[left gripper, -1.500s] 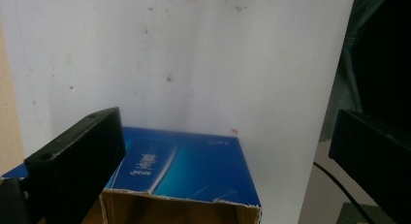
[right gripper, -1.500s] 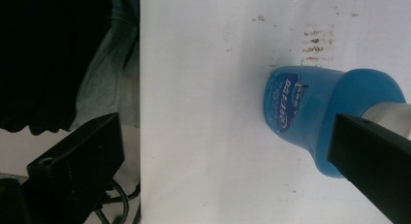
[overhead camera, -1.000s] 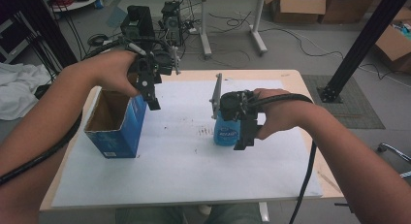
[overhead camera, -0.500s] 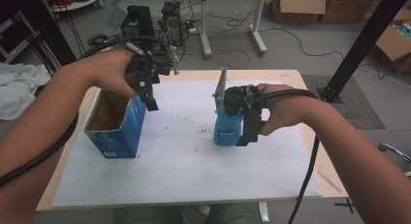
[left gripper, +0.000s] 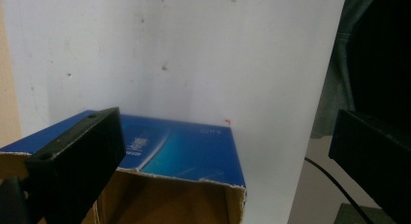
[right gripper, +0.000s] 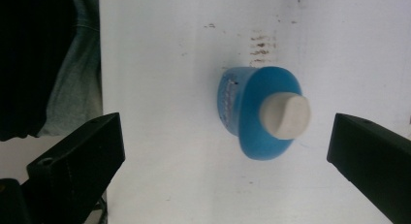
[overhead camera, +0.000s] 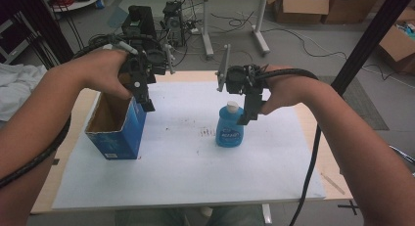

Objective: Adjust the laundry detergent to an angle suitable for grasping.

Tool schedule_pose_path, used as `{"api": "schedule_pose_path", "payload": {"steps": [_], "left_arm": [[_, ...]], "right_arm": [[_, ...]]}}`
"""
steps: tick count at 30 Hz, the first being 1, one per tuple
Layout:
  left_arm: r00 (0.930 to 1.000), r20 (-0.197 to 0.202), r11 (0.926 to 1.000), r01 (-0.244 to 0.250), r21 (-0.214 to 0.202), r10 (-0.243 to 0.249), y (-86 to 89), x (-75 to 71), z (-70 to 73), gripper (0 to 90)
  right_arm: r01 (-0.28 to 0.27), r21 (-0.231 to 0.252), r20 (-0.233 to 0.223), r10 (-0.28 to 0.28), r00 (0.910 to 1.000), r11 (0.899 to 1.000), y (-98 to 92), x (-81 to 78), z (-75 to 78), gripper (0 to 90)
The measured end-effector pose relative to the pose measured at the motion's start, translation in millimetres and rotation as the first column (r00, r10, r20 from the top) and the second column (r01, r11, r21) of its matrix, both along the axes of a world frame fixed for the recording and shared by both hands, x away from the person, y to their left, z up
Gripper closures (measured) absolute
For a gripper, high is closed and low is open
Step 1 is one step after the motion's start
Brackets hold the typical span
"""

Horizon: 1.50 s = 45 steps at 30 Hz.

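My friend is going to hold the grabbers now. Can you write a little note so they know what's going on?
Left gripper: open, holding nothing, poised over the near right corner of the blue box, which stands open-topped at the left of the white sheet.
Right gripper: open, holding nothing, hovering above the blue bottle, fingers wide on either side of its white cap.
The bottle stands upright mid-sheet, apart from the box.
Done: nothing grasped.
Left, probably: lower, grip the bottle, place it into the box.
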<state>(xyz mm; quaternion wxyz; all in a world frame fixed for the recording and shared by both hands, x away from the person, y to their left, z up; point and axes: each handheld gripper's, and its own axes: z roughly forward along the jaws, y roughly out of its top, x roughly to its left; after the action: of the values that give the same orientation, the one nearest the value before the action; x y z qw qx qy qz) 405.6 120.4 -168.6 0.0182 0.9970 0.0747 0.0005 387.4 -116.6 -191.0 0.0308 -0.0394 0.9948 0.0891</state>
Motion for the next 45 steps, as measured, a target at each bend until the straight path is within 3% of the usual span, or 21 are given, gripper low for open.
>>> {"api": "schedule_pose_path", "payload": {"steps": [8,22,37,45], "left_arm": [[0.9999,-0.003,1.0,0.01,0.0,-0.01,-4.2,0.4,-2.3,0.1],[0.9998,-0.017,0.9999,0.014,0.005,-0.014,-7.0,1.5,-7.7,0.1],[0.9996,-0.024,0.9998,0.017,0.01,-0.017,-6.0,2.8,-11.8,0.1],[0.9994,-0.023,0.9996,0.027,0.009,-0.027,-9.1,2.1,-14.0,0.1]], "right_arm": [[0.003,-0.016,0.003,-0.003,1.0,1.0,4.5,18.1,-1.3,0.0],[0.022,-0.079,-0.018,-0.023,0.9996,0.997,8.2,43.7,-26.6,0.0],[0.037,-0.086,-0.062,-0.043,0.9972,0.996,8.0,53.1,-54.4,0.0],[0.037,-0.09,-0.086,-0.045,0.9953,0.995,7.4,54.0,-77.0,0.0]]}}
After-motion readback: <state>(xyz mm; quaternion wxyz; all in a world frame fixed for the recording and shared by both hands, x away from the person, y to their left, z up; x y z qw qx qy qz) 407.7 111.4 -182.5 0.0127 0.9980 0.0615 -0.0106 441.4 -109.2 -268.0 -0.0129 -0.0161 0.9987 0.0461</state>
